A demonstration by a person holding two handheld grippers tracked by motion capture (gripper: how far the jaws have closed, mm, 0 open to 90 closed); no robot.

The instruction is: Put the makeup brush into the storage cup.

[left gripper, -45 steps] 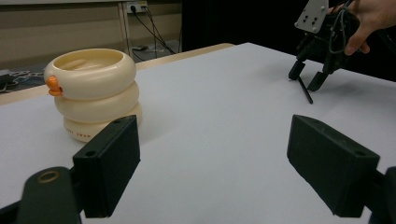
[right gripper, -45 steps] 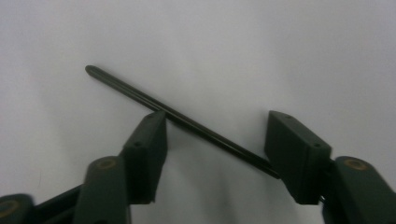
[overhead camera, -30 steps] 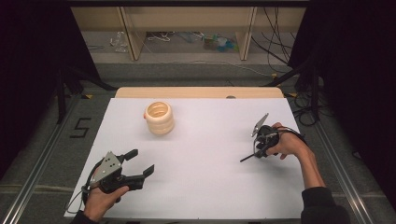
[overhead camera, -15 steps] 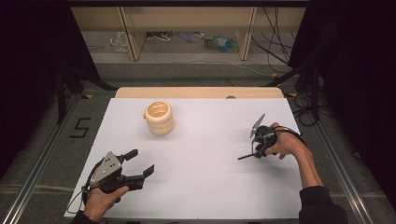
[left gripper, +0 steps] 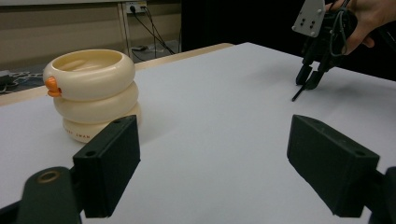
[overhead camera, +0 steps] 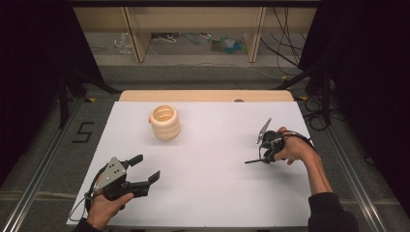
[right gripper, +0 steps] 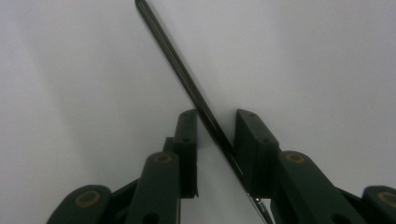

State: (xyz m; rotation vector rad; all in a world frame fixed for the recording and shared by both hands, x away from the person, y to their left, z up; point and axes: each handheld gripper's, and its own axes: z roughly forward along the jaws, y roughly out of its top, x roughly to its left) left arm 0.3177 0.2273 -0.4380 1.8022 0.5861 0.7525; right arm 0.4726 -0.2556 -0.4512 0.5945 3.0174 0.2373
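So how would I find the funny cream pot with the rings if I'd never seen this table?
Start at the white table, then look at its far left part, ahead of the left gripper. The cream ringed pot stands there alone, upright and open on top. It looks like three fat rings stacked up, with a small orange knob on its side.

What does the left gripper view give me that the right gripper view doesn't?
Left gripper view alone: the cream ringed plastic cup with an orange tab standing upright, the left hand-held gripper with jaws wide apart, and the right hand-held gripper farther off, pointing down at the table.

Right gripper view alone: a close look at the thin black rod running slantwise between its jaws, which are nearly closed around it, though contact is unclear.

Both: the white tabletop and that rod.
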